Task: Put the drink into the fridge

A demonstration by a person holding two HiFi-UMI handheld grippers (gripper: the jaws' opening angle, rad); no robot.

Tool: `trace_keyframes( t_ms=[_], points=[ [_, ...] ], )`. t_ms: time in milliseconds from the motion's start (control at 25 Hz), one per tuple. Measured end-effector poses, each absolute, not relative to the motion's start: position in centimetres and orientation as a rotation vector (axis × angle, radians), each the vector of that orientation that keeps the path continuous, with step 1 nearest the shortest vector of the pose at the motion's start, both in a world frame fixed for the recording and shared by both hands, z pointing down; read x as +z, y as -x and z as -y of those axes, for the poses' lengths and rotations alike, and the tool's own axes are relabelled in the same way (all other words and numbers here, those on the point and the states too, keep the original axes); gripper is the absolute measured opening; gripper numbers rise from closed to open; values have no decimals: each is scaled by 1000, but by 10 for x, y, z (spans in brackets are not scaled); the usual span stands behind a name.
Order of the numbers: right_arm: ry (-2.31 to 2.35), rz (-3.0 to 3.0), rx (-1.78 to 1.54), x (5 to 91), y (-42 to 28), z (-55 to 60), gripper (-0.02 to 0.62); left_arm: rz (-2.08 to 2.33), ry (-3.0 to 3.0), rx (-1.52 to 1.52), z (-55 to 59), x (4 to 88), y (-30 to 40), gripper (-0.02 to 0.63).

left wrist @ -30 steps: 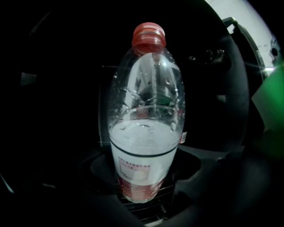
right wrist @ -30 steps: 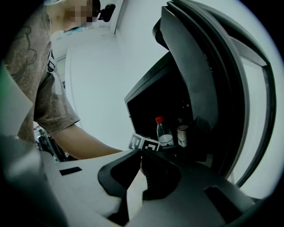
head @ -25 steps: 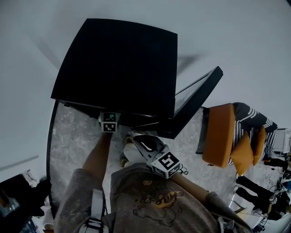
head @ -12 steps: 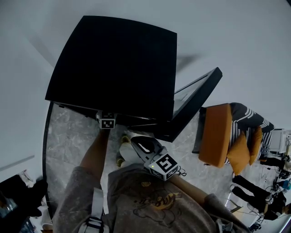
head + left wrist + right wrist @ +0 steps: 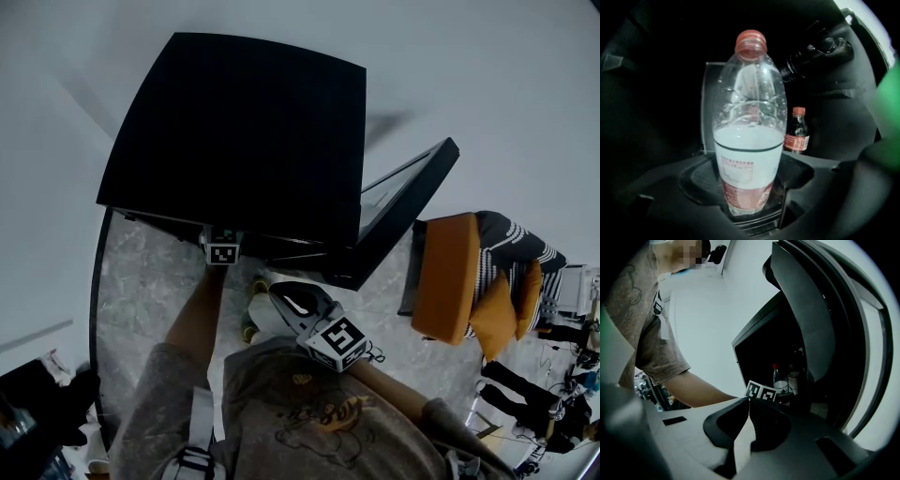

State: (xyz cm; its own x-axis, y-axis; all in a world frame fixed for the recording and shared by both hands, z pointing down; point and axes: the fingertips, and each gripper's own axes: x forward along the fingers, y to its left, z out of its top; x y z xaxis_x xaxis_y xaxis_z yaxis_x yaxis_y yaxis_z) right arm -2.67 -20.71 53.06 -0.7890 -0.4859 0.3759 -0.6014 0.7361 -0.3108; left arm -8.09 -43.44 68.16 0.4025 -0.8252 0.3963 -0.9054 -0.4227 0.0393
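As the left gripper (image 5: 748, 180) reaches into the dark fridge (image 5: 244, 141), its jaws have just been opening and now stand wide, with the drink bottle (image 5: 749, 136) upright between them; the pads seem to sit just clear of its sides, though the gloom makes that hard to confirm. The bottle, red-capped and about half full of pale liquid, stands on the shelf inside, and a small dark bottle (image 5: 797, 132) stands farther back to its right. The right gripper (image 5: 749, 404), jaws together and holding nothing, hangs nearer the person, outside the fridge and beside the open door (image 5: 401, 208) on the right. I judge the step in hand to be the release: the drink is set in place. The next move calls for drawing the left gripper straight back toward the near side without brushing the bottle, then swinging the door shut
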Motion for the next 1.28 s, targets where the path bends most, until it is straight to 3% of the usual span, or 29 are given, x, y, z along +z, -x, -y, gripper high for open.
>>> trace_keyframes(
  t_ms=[200,680,760,1000,1280],
  points=[
    [-845,2676,601,530,30,205,23,1522,-2393,460,429,684,85,385],
    [-823,2710,593,523,40,191,23,1555,-2369,481,369,650,106,383],
    [-810,2714,585,523,43,187,23,1556,-2365,487,354,643,108,340],
    [-785,2727,557,520,46,182,23,1539,-2367,465,311,618,112,84],
    [-763,2739,527,514,50,173,23,1515,-2348,420,271,587,119,6]
  ],
)
